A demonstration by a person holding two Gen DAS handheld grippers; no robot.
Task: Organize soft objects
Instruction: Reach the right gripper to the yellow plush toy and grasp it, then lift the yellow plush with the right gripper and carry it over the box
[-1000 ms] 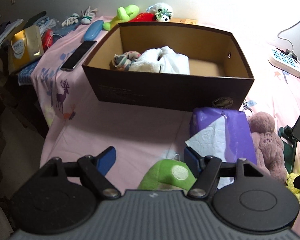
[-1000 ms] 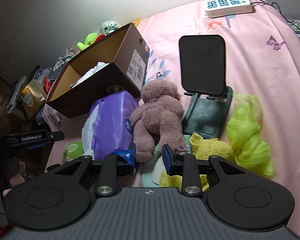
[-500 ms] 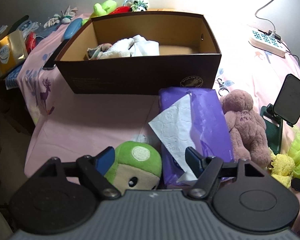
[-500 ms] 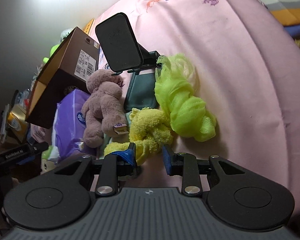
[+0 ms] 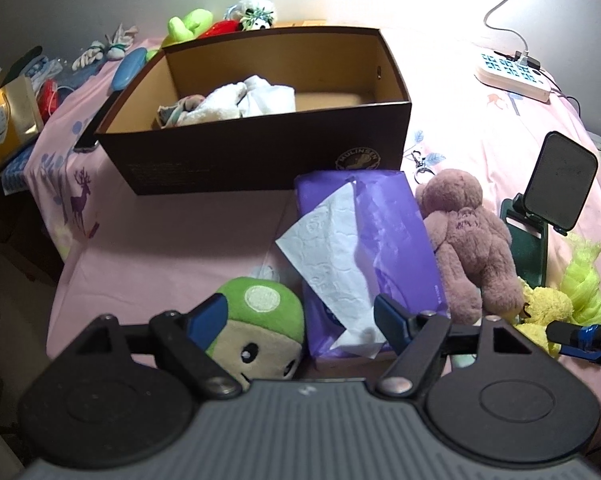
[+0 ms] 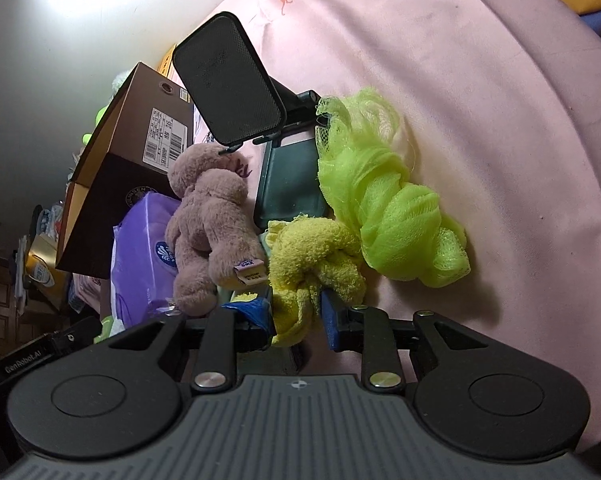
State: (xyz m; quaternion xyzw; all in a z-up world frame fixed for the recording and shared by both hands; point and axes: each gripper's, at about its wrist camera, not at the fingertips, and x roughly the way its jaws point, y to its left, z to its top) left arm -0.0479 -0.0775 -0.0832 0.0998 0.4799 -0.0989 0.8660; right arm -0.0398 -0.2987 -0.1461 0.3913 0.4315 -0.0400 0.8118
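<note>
Right gripper (image 6: 294, 314) jaws closing, pinching the fuzzy yellow knotted towel (image 6: 314, 256) at lower centre of the right wrist view, beside neon mesh pouf (image 6: 384, 216). Left gripper (image 5: 296, 316) jaws opening over green mushroom plush (image 5: 260, 320), not pressing it. Everything lying on a pink bedsheet (image 5: 160, 248); brown box (image 5: 260, 152) sitting upper centre.

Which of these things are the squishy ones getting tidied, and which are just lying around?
For the job: yellow towel, pink teddy bear, green mushroom plush, green mesh sponge, brown box.

Just lying about: tissue pack, phone stand, power strip.
</note>
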